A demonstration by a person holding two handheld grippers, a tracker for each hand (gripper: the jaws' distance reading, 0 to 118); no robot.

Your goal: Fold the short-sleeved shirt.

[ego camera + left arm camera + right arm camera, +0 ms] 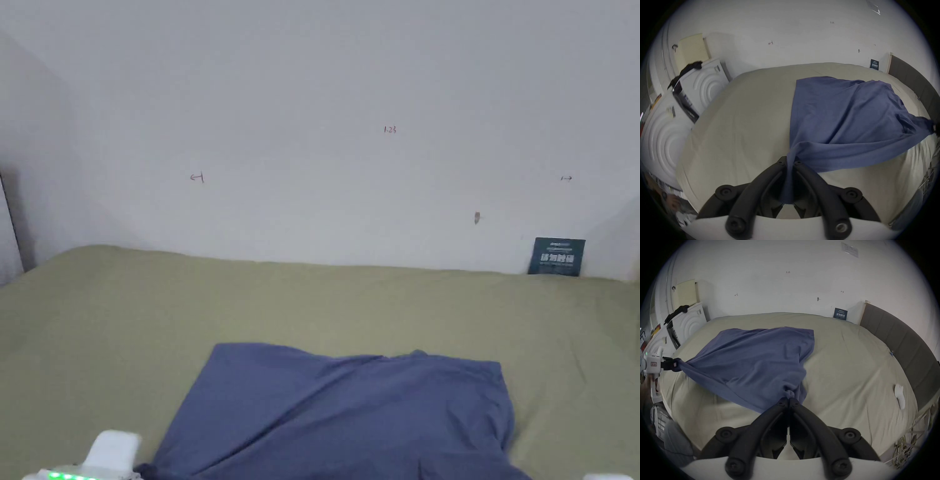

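- Head view: a blue short-sleeved shirt (350, 412) lies on a bed (94, 325) covered with an olive-green sheet, its far edge spread flat and its near part running out of the bottom of the frame. The white top of the left claw (103, 459), with a green light, shows at the lower left, just beside the shirt's near corner; its jaws are out of frame, so their state cannot be told here. A dark card (556, 256) leans against the white wall (312, 125) at the far right of the bed.
- Left gripper view: the left claw (790, 163) is closed on a bunched corner of the shirt (843, 113), with cloth running down between the two black jaws. The shirt stretches from this corner across the bed (745, 113) to the right edge of the frame, where the right claw (936, 128) holds another corner. A white cabinet (705, 86) stands beside the bed at the left.
- Right gripper view: the right claw (788, 400) is clamped on a gathered knot of the shirt (753, 353), jaws pressed together. The left claw (671, 365), farther off at the left edge, grips the opposite corner, and the near edge hangs taut between the two, lifted off the bed (843, 369). A small white object (899, 394) lies on the sheet at the right, near a grey headboard (899, 340).
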